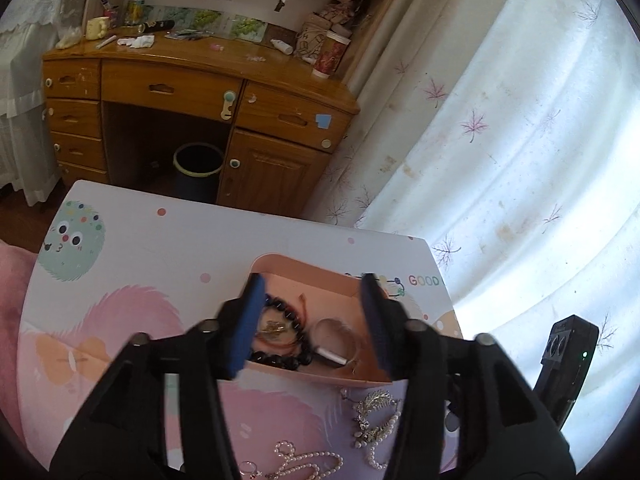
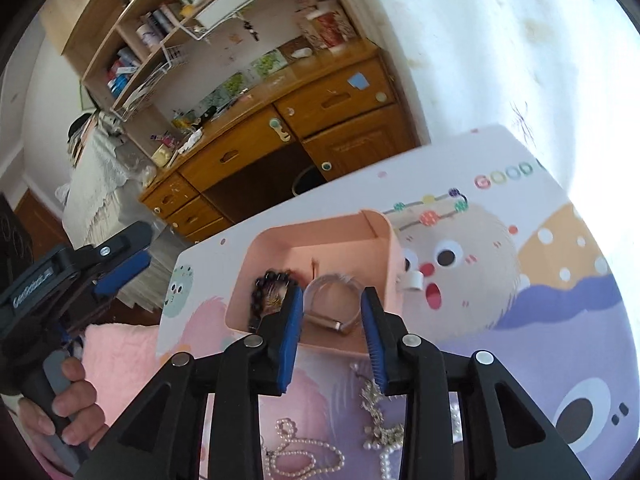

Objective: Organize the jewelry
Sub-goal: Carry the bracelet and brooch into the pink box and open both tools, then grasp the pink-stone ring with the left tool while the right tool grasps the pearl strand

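Both the left gripper and the right gripper hung spread and empty over the pink tray, which held a bead bracelet and a bangle. The pearl necklace and brooch lay on the near table, so the next move looked like reaching back for one.
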